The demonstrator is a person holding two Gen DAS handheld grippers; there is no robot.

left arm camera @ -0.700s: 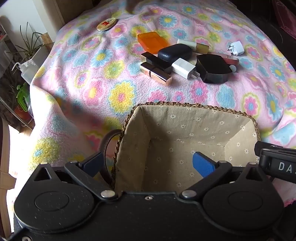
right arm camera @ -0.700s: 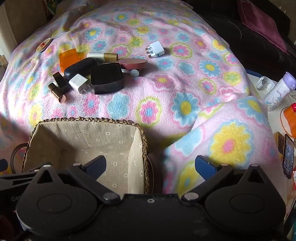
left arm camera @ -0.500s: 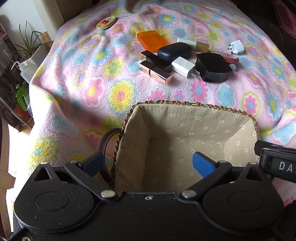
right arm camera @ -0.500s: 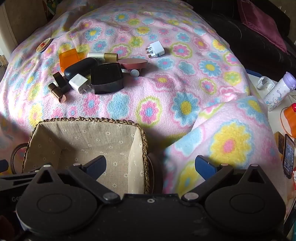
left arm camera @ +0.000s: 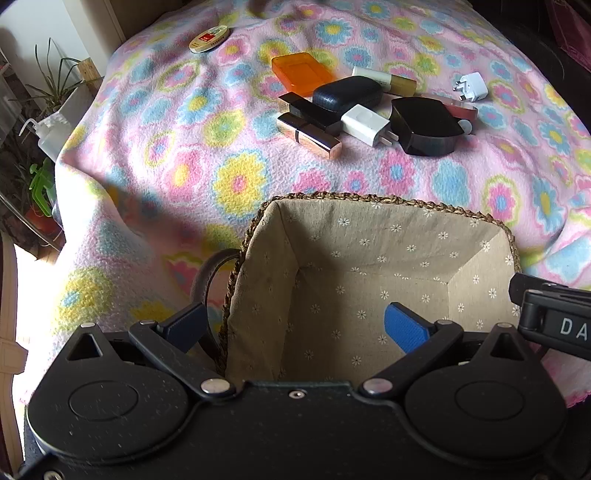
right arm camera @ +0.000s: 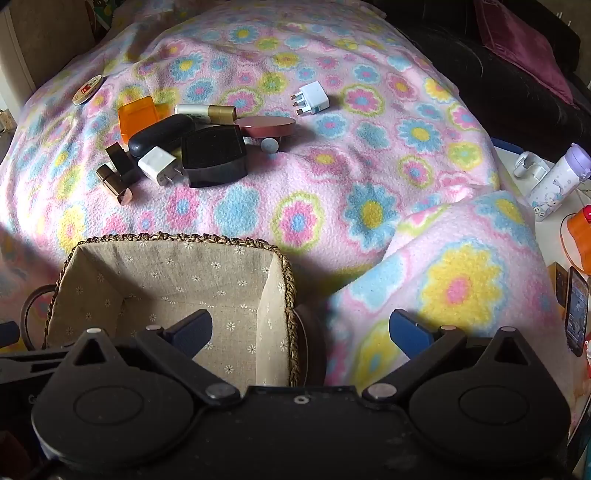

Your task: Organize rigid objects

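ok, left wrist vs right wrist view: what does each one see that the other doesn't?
Left wrist only: potted plants and a white squeeze bottle off the blanket's edge.

Right wrist only: a lilac water bottle, a phone and an orange container on a white surface beside the blanket.

Both: the flowered blanket, the empty lined basket, the cluster of small items with the orange box and black case, the stray white plug and the round tin. Each hand-held gripper, left and right, is open.

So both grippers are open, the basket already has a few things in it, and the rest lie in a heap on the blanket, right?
Not quite: the basket is empty, as the left wrist view shows. Both the left gripper and the right gripper are open, and the things lie heaped on the blanket.
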